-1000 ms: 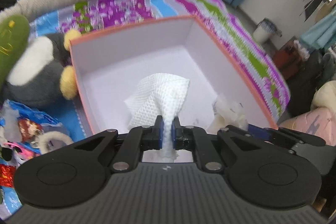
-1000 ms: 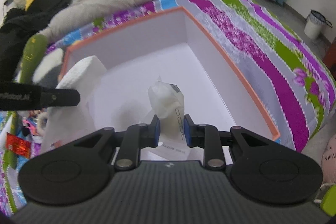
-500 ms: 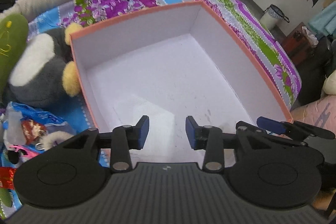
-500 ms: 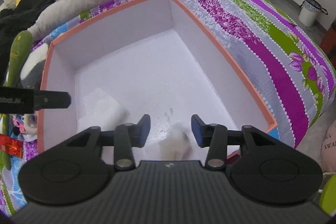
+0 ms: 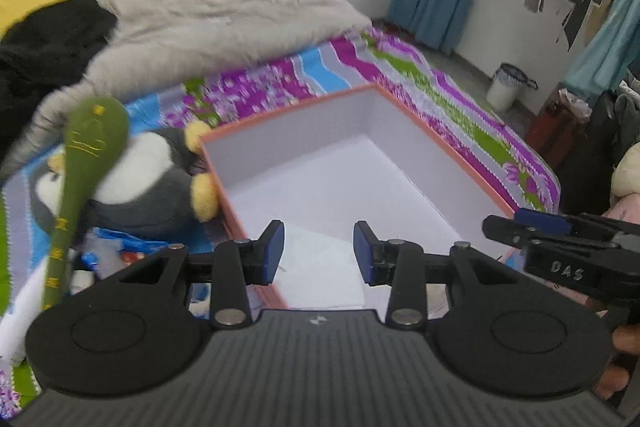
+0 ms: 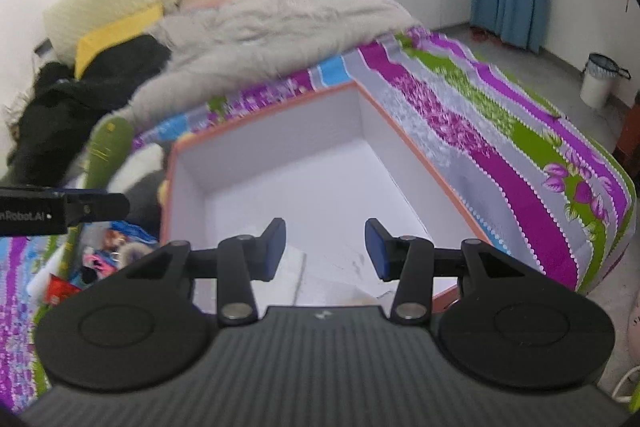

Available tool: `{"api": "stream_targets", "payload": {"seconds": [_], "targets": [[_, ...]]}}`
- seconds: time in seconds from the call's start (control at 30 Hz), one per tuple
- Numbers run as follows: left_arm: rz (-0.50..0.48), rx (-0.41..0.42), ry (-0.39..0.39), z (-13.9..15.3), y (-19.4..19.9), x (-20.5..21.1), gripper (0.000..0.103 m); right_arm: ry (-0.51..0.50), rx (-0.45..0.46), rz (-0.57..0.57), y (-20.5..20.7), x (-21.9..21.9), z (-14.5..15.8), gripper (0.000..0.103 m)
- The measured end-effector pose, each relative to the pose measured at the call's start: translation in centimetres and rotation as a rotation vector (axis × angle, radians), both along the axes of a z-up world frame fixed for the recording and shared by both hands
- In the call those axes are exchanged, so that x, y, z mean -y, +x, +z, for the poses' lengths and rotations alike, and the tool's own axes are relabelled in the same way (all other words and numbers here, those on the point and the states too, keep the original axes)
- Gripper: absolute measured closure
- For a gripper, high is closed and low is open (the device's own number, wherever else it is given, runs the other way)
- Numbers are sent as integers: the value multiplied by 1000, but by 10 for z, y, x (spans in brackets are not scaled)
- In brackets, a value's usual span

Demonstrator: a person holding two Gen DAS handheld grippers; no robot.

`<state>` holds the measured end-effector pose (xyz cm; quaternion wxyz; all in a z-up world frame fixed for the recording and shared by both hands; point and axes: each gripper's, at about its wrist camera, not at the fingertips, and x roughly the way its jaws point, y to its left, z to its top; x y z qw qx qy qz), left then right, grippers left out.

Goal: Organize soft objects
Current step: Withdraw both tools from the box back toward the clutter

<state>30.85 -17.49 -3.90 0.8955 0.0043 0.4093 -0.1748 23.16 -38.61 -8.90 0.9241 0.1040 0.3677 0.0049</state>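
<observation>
We held the left gripper (image 5: 319, 253) and the right gripper (image 6: 325, 250) side by side above the near edge of the box (image 5: 404, 115); both had their jaws apart with nothing between the pads, having just been opening. A white cloth (image 5: 320, 267) lay flat on the box floor by the near wall, with more white material (image 6: 340, 285) beside it under the right gripper. The box sat on the striped bedspread (image 6: 520, 163). Left of it lay a penguin plush (image 5: 148, 179), touching the wall, and a green plush (image 5: 84, 163) over the penguin.
</observation>
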Motion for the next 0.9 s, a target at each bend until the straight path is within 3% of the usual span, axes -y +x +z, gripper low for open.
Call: {"api": "stream_targets", "payload": {"seconds": [0.43, 0.9], "targets": [[104, 143, -64, 9, -90, -49, 59, -11, 146, 77, -61, -34, 15, 56], [183, 200, -101, 21, -164, -97, 59, -9, 193, 187, -107, -79, 16, 56]]}}
